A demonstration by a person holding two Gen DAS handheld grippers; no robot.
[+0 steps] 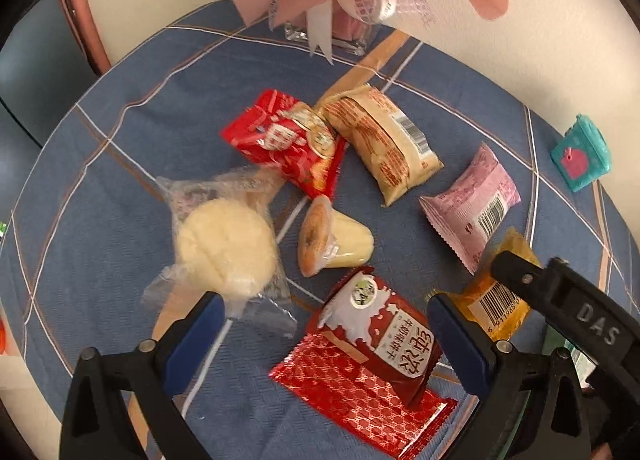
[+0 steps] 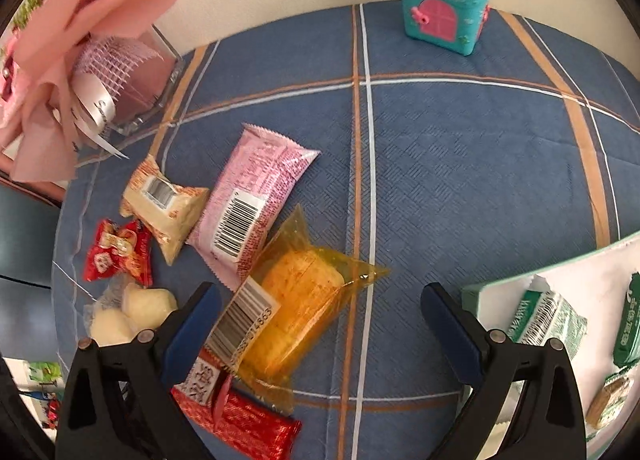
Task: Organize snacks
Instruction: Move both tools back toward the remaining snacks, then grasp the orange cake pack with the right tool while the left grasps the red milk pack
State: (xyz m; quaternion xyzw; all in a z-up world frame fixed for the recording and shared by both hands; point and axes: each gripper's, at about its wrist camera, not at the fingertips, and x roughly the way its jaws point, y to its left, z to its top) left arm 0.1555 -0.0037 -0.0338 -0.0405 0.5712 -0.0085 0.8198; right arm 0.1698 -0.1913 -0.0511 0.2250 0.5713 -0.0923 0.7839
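Observation:
Several snacks lie on the blue plaid tablecloth [image 1: 120, 140]. My left gripper [image 1: 324, 336] is open and empty, hovering over a dark red milk-print pack [image 1: 380, 336] on a red foil pack [image 1: 360, 408]. A clear-wrapped white bun [image 1: 226, 244] and a jelly cup [image 1: 332, 240] lie just ahead of it. My right gripper [image 2: 320, 324] is open and empty, low over an orange clear-wrapped cake [image 2: 300, 308]; it also shows in the left wrist view [image 1: 496, 296]. A pink pack [image 2: 252, 204], a beige pack [image 2: 168, 212] and a red pack [image 2: 120, 252] lie beyond.
A white tray [image 2: 520, 280] with green-wrapped snacks sits at the right. A teal toy box [image 2: 444, 0] stands at the back of the table. A pink paper bouquet in a glass vase [image 2: 132, 76] stands at the back left. A wall is behind.

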